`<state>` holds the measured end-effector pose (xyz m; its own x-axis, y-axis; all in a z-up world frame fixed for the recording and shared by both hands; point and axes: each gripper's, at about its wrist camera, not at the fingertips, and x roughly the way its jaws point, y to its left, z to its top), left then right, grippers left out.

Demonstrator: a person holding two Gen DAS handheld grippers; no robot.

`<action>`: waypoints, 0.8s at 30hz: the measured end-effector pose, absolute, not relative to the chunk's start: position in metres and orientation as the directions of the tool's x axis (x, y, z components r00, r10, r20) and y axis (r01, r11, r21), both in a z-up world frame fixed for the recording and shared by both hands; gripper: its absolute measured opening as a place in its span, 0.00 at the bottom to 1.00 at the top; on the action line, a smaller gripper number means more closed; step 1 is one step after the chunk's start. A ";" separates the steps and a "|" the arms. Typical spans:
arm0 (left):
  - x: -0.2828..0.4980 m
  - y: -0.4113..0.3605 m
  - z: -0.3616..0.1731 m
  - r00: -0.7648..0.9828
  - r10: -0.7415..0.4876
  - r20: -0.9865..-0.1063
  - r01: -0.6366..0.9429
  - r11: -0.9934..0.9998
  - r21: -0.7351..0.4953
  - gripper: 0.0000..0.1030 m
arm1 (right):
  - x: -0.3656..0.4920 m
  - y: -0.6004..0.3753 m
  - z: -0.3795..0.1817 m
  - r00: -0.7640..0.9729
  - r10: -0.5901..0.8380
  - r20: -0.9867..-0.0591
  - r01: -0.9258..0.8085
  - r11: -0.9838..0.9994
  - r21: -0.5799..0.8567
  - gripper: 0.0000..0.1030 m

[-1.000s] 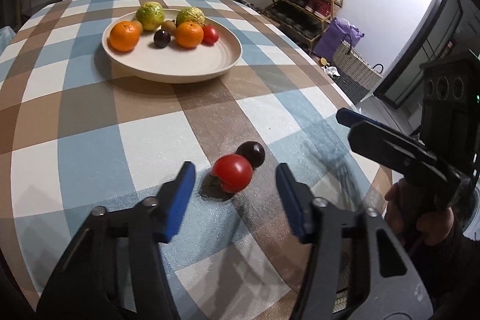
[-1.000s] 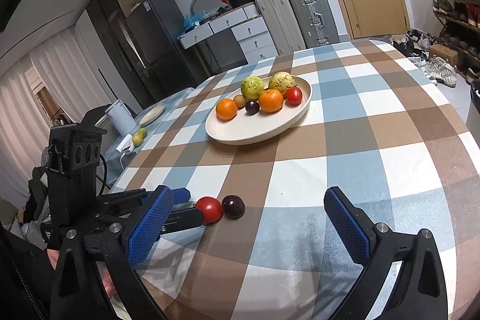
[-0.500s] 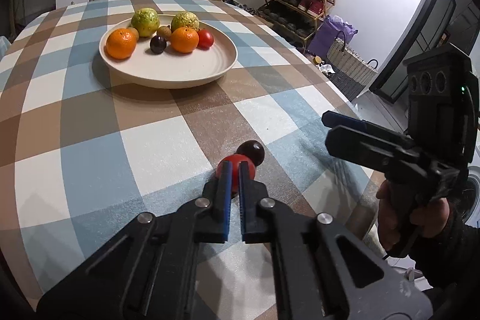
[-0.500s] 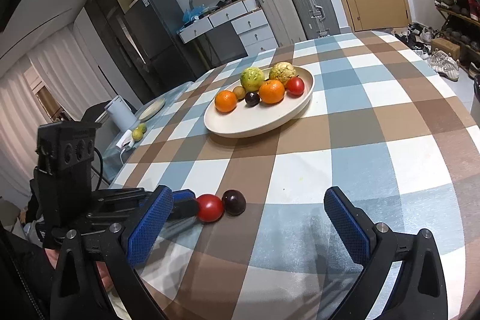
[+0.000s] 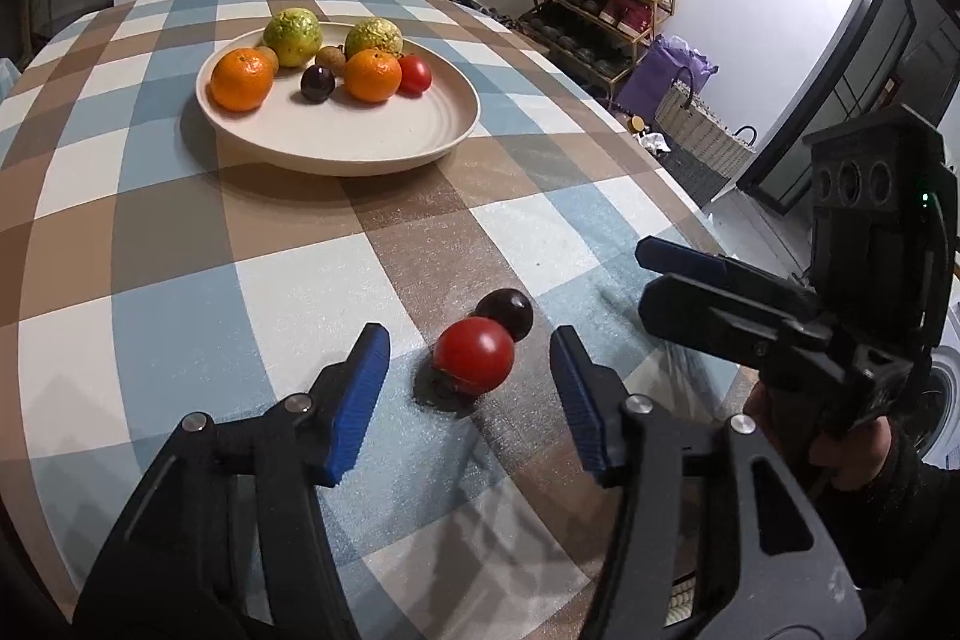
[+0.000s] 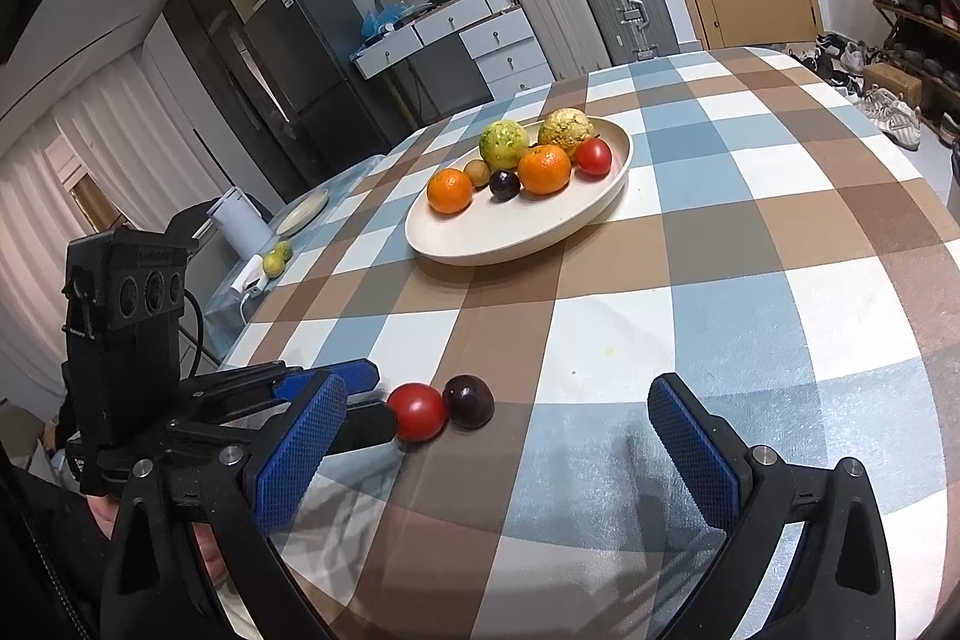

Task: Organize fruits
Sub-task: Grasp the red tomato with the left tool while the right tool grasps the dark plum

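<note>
A glossy red tomato (image 5: 474, 355) is seen lying on the checked tablecloth (image 5: 180, 244) near the table's front edge, with a dark plum (image 5: 505, 313) touching it on the far side. The left gripper (image 5: 468, 388) has just been opening; its blue jaws stand apart on either side of the tomato, with no pad pressing on it. The right gripper (image 6: 504, 451) is held wide open and empty. Towards the table's far edge, a cream plate (image 5: 360, 148) is loaded with two oranges, two green fruits, two kiwis, a plum and a tomato.
</note>
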<state>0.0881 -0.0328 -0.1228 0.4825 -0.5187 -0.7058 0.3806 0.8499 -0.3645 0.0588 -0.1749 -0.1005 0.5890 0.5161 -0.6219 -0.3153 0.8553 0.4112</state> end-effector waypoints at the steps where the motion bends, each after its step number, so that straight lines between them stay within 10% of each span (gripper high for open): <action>1: 0.089 -0.035 -0.124 0.475 -0.525 -0.707 0.387 0.846 -0.368 0.50 | 0.059 -0.175 -0.101 0.588 0.517 -0.622 -0.315 0.855 0.412 1.00; 6: 0.092 -0.047 -0.128 0.447 -0.518 -0.729 0.414 0.843 -0.345 0.25 | 0.059 -0.177 -0.101 0.589 0.519 -0.620 -0.315 0.853 0.415 1.00; 24: 0.081 0.013 -0.103 0.529 -0.513 -0.676 0.350 0.857 -0.377 0.24 | 0.074 -0.160 -0.112 0.533 0.540 -0.652 -0.331 0.842 0.426 1.00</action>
